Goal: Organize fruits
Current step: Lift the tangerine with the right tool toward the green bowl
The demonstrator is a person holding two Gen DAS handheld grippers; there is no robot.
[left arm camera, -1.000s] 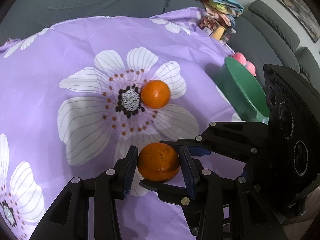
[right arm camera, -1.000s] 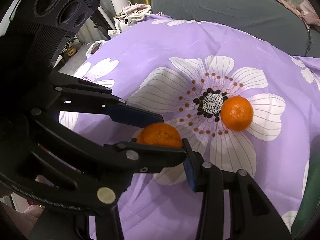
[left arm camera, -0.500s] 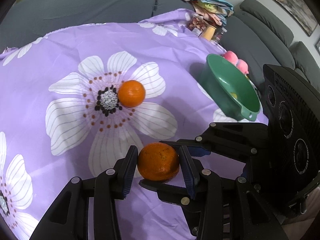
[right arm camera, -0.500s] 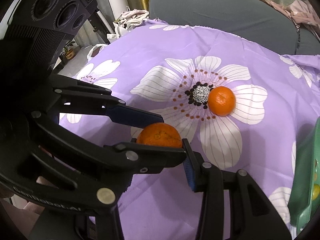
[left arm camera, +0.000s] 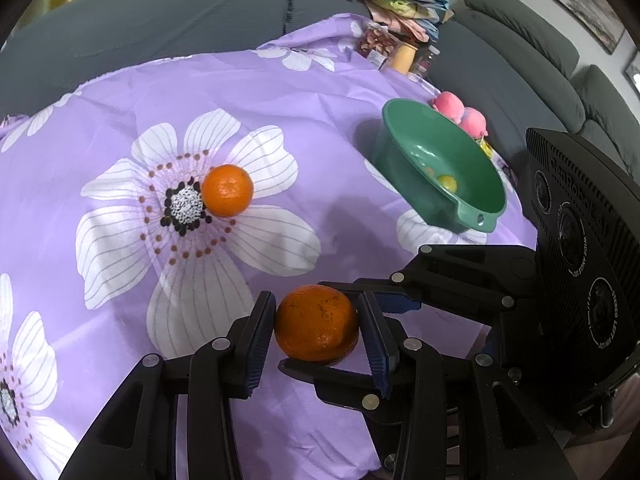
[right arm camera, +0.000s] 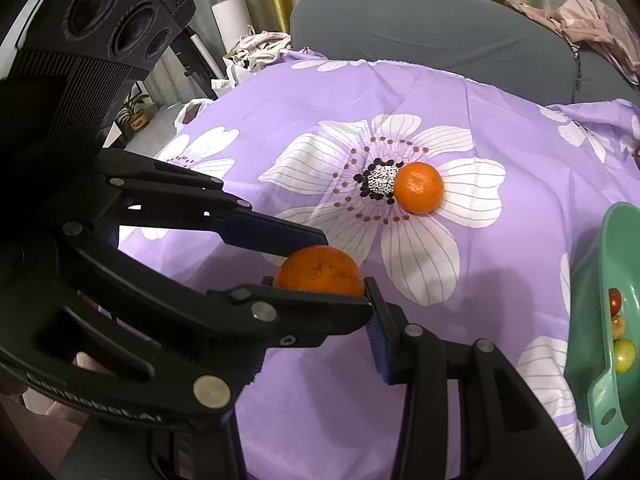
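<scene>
Left gripper point(left arm camera: 316, 330) jaws clamp orange point(left arm camera: 316, 329); green bowl point(left arm camera: 400, 128) beyond

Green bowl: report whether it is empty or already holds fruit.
Not empty. The green bowl holds a few small round fruits, red and yellow-green, on its floor. The exact count cannot be told.

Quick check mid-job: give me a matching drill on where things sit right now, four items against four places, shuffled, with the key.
Things:
1. darker orange
2. brighter orange
3. green bowl
4. pink plush toy

Places:
A. just behind the bowl's far rim
B. on the purple cloth, touching the dark flower centre
C. pinched between the left claw pads
D. near the cloth's right edge, with small fruits inside

Pairs: 1-C, 2-B, 3-D, 4-A
</scene>
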